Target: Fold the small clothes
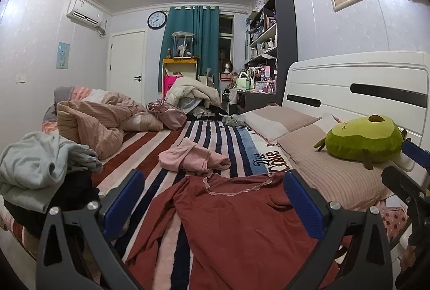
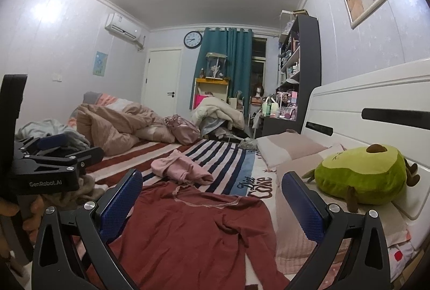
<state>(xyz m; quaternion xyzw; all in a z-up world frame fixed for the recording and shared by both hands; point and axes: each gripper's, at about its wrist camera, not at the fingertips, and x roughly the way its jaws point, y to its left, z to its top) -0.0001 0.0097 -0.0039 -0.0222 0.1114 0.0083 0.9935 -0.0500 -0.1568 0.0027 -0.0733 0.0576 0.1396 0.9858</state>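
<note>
A dark red long-sleeved top lies spread on the striped blanket, its neckline toward the far side and one sleeve rumpled. Beyond it sits a crumpled pink garment. My left gripper hovers open just above the red top, with nothing between its blue pads. In the right wrist view the red top and the pink garment lie ahead of my right gripper, which is also open and empty. The left gripper shows at that view's left edge.
A green avocado plush rests on striped pillows by the white headboard on the right. A heap of light and dark clothes lies left, with a bunched pink duvet and a pink bag farther back.
</note>
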